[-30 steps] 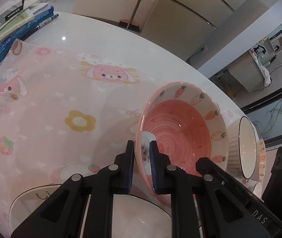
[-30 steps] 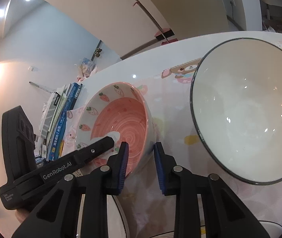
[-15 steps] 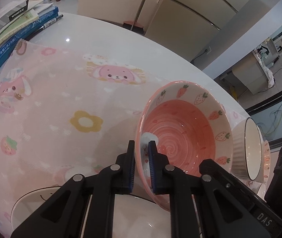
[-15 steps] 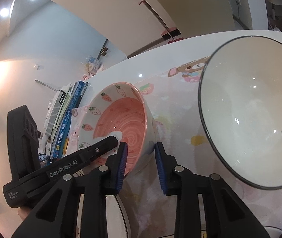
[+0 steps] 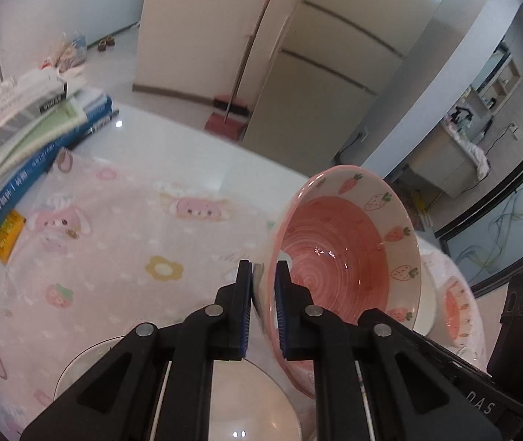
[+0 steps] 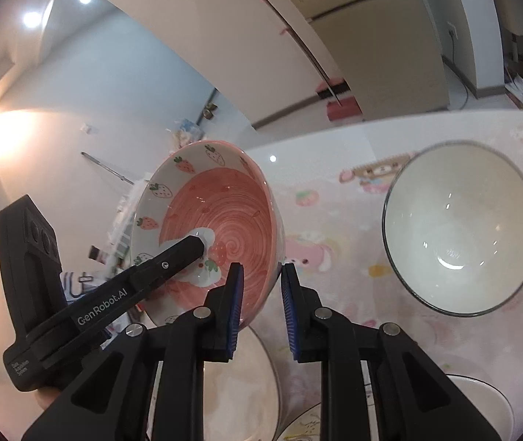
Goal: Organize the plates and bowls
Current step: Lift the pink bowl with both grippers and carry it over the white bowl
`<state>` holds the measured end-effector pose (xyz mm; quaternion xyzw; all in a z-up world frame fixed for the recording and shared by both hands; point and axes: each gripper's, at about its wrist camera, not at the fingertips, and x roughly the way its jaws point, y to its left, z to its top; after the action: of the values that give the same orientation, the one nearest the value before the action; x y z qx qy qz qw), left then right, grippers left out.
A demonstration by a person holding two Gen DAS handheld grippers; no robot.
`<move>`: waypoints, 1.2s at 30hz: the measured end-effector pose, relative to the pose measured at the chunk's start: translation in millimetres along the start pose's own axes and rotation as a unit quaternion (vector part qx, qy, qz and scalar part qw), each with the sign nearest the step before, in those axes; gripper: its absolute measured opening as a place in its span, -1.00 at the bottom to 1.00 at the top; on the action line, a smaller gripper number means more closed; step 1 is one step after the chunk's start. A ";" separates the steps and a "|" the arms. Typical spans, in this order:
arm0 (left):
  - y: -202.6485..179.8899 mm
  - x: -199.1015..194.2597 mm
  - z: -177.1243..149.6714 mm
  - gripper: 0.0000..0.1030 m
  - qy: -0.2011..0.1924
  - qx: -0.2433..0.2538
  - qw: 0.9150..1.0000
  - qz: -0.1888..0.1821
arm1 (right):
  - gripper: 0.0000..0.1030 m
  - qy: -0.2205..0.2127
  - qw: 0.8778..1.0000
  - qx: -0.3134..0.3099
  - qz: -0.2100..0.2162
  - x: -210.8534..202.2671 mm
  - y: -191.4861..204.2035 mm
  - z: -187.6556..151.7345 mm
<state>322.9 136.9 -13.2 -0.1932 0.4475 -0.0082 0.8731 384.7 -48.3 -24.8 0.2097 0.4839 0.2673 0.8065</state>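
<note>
A pink bowl (image 5: 338, 257) with strawberries on its rim hangs tilted above the pink cartoon tablecloth (image 5: 114, 239). My left gripper (image 5: 263, 268) is shut on its near rim, one pad inside and one outside. The same bowl (image 6: 221, 213) shows in the right wrist view, with my right gripper (image 6: 261, 268) astride the opposite wall. Its jaws are closing and the pads touch both sides. The left gripper's finger (image 6: 173, 261) reaches into the bowl from the left. A white bowl with a dark rim (image 6: 460, 235) stands on the cloth to the right.
A white plate (image 5: 254, 404) lies under the held bowl, beside a second plate (image 6: 482, 404). A white ribbed bowl (image 5: 428, 316) and a strawberry dish (image 5: 452, 308) stand at the right edge. A stack of books (image 5: 22, 139) fills the table's left side.
Both grippers have risen with the pink bowl between them, lifting it clear of the cloth. The white bowl and the cloth now look farther away. The right jaws have narrowed a little.
</note>
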 end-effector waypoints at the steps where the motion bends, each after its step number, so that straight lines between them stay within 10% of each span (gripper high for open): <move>1: -1.8 -8.8 0.8 -0.80 -0.010 0.002 1.000 -0.005 | -0.56 -0.008 1.000 -0.004 0.004 -8.2 3.1 0.8; 20: -120.4 -152.7 2.0 -0.80 -0.174 0.084 0.979 -0.060 | -0.56 -0.169 0.983 -0.061 0.035 -205.2 42.3 -12.8; 28: -161.7 -146.5 -6.9 -0.82 -0.202 0.131 0.969 -0.060 | -0.56 -0.170 0.984 -0.044 0.039 -221.8 5.8 -20.6; 36: -151.8 -95.4 -9.6 -0.82 -0.152 0.108 0.980 -0.074 | -0.56 -0.143 0.989 -0.021 0.022 -196.7 -25.4 -12.7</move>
<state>282.3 11.2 108.4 -0.1297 0.2907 -0.0916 0.9436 302.7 -191.5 85.8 0.2389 0.3533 0.2624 0.8656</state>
